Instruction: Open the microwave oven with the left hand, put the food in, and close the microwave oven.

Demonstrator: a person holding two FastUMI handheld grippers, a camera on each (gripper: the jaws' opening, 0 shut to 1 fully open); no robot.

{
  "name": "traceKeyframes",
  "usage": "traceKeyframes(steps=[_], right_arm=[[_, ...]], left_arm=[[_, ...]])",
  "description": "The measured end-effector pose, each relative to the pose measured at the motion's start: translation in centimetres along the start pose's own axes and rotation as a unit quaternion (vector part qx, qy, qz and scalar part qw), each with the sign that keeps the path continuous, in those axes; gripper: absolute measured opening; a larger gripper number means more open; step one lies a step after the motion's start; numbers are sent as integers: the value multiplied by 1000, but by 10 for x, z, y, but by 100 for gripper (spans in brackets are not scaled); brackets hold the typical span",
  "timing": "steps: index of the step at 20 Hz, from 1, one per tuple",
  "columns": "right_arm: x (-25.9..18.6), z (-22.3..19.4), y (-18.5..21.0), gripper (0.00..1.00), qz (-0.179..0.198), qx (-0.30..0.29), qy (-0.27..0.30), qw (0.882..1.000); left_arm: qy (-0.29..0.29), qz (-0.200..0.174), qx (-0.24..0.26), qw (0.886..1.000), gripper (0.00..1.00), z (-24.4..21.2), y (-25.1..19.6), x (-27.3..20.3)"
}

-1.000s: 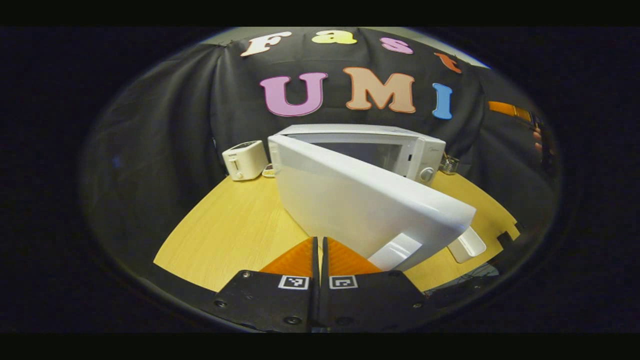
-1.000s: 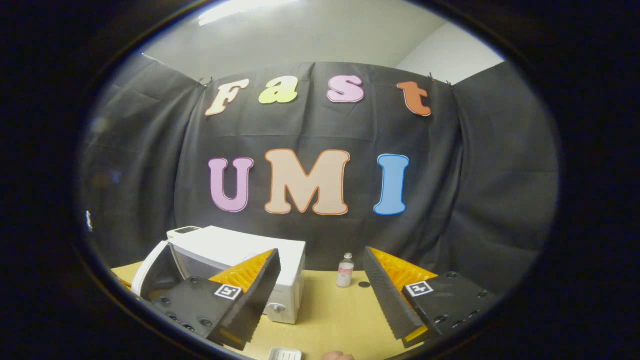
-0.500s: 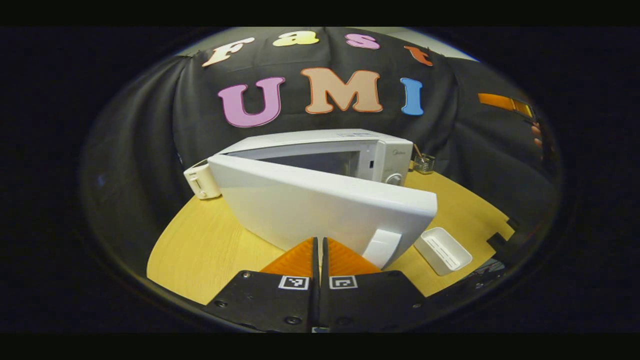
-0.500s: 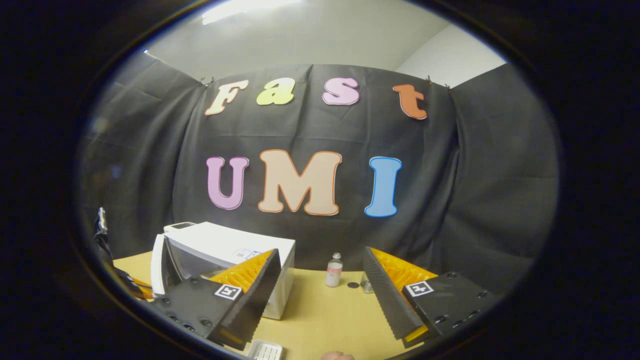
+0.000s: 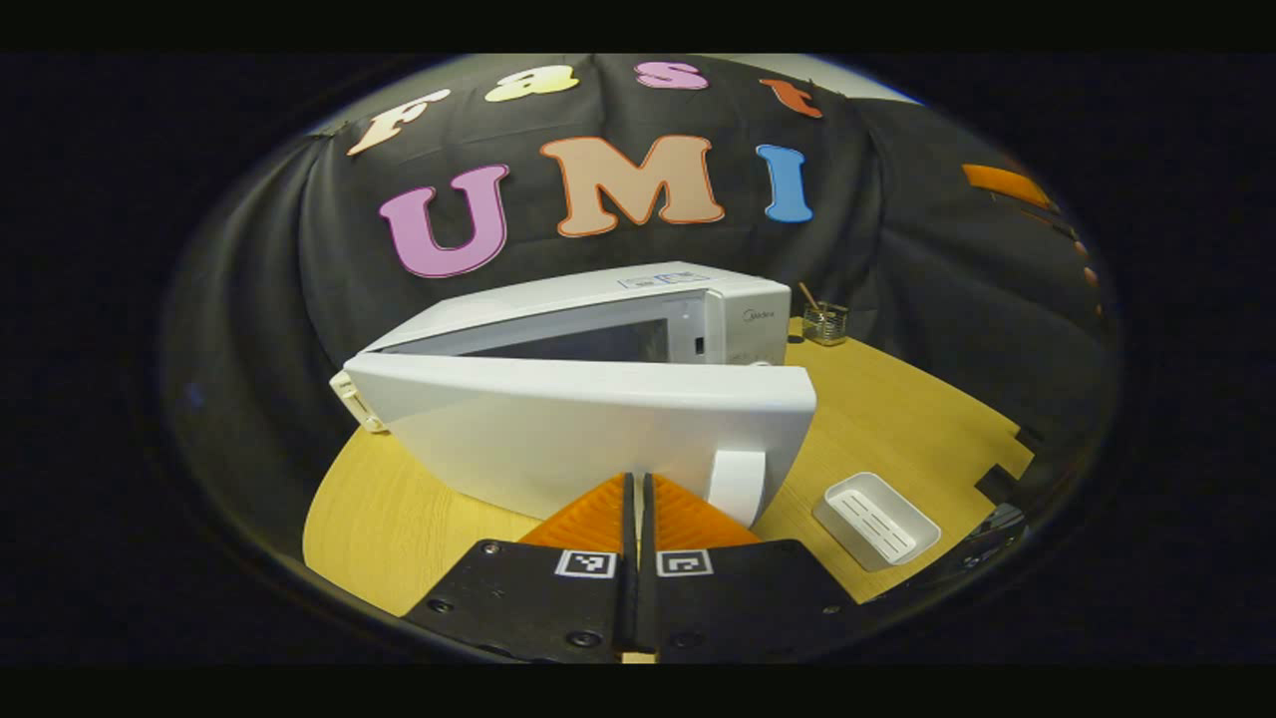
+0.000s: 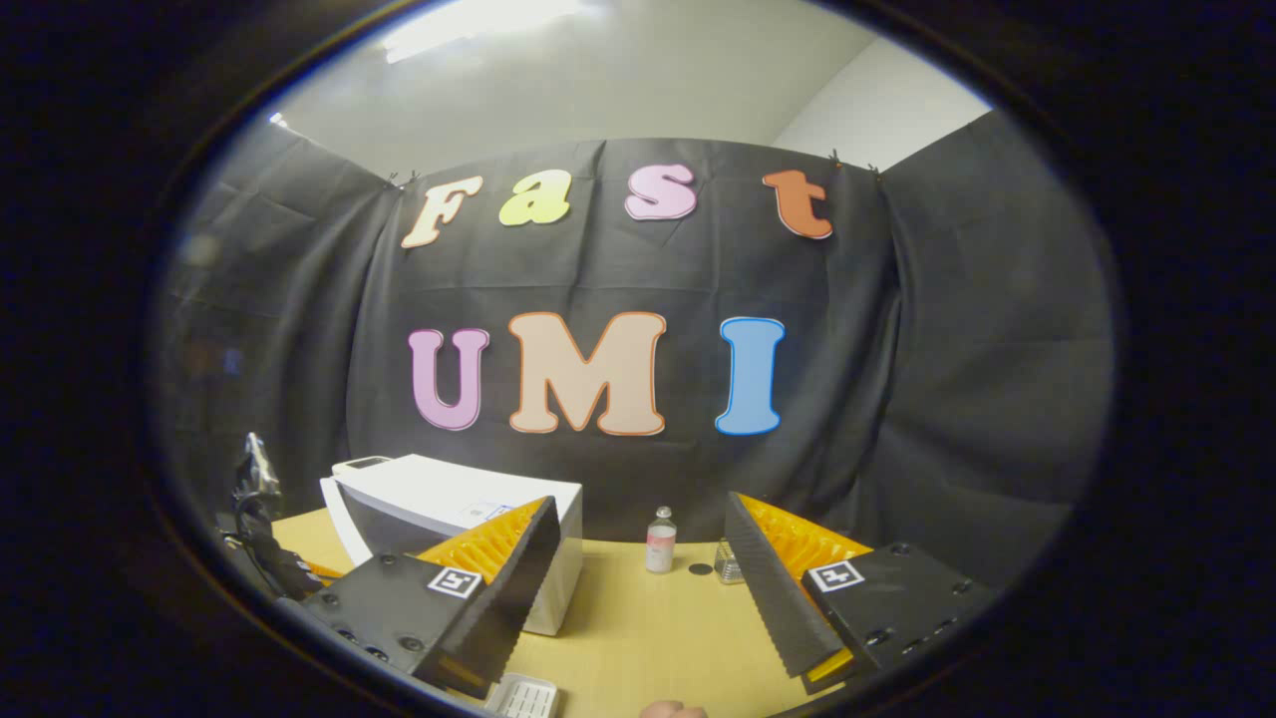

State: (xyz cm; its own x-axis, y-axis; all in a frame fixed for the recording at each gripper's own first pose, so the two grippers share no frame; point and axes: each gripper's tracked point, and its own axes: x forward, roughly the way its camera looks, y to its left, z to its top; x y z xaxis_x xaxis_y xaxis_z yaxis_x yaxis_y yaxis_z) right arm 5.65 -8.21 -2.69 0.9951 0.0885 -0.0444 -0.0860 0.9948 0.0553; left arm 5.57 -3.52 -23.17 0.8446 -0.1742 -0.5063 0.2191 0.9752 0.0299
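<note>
A white microwave (image 5: 738, 309) stands on the wooden table (image 5: 399, 509) with its door (image 5: 578, 429) partly open, hinged at the left. My left gripper (image 5: 638, 484) is shut with nothing between its fingers, and its tips rest at the door's outer face, just left of the door handle (image 5: 736, 484). The oven's inside is mostly hidden behind the door. A white slotted tray (image 5: 875, 519) lies on the table right of the door. My right gripper (image 6: 640, 502) hangs open and empty in the air, with the microwave (image 6: 449, 494) behind its left finger.
A white toaster (image 5: 349, 397) peeks out behind the door's hinge side. A small glass jar (image 5: 824, 321) and a small bottle (image 6: 659, 540) stand at the back of the table. The white tray (image 6: 520, 695) lies near the table's front edge.
The microwave door has swung closer to the oven body with my shut left gripper at its outer face. The right gripper has stayed open, drifting slightly.
</note>
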Motion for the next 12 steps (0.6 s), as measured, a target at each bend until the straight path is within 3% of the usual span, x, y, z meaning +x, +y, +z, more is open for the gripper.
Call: traceKeyframes(steps=[5, 7, 12], right_arm=[[-10, -3, -20, 100, -23, 3, 2, 1000], [-11, -11, -28, 96, -30, 1, 10, 1000], [-19, -12, -39, 100, -48, -10, 15, 999]], left_arm=[[-7, -14, 13, 1000, 1, 22, -13, 25], [-8, -19, 18, 1000, 1, 28, -17, 38], [-14, -11, 19, 1000, 1, 41, -18, 63]])
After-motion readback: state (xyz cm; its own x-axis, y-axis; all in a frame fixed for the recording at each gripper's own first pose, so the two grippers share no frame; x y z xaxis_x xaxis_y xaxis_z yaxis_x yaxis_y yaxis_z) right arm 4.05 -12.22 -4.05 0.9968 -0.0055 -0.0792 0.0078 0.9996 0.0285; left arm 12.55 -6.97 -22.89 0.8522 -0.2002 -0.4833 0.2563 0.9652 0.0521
